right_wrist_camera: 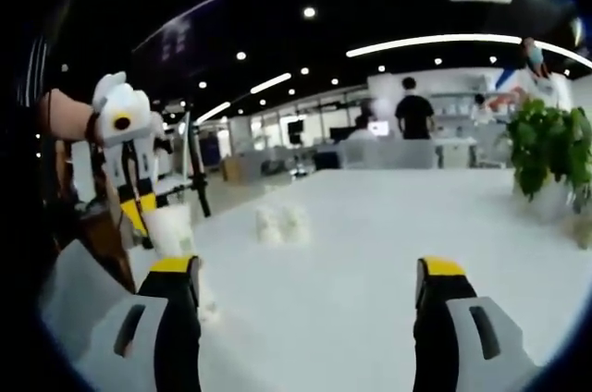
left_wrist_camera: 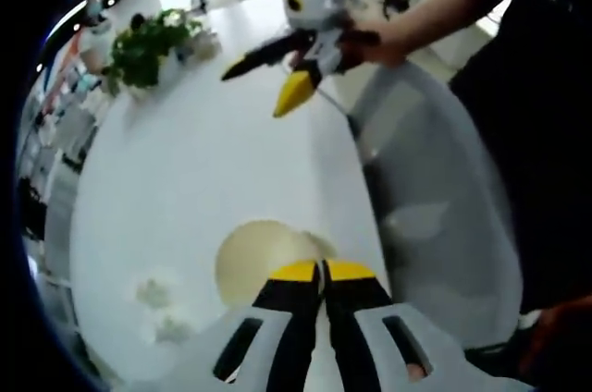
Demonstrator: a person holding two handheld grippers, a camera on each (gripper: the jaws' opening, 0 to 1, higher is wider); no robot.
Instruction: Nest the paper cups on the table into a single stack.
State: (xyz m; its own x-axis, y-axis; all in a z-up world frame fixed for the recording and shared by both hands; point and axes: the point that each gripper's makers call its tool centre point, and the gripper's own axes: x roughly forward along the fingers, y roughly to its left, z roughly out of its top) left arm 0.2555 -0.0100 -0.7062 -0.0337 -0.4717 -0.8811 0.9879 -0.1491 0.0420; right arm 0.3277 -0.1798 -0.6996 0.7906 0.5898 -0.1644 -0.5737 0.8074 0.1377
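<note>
Your left tool (left_wrist_camera: 324, 270) is clamped on the rim of a paper cup (left_wrist_camera: 264, 258), lifted mouth-up ready for nesting. Your right tool (right_wrist_camera: 307, 279) has its jaws wide apart, facing two loose cups (right_wrist_camera: 282, 223) standing together on the bench (right_wrist_camera: 388, 253).

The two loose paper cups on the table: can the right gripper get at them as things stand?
Probably yes. The right gripper is open, and bare white table lies between its jaws and the two paper cups. The left gripper, holding another cup, stands off to the side.
</note>
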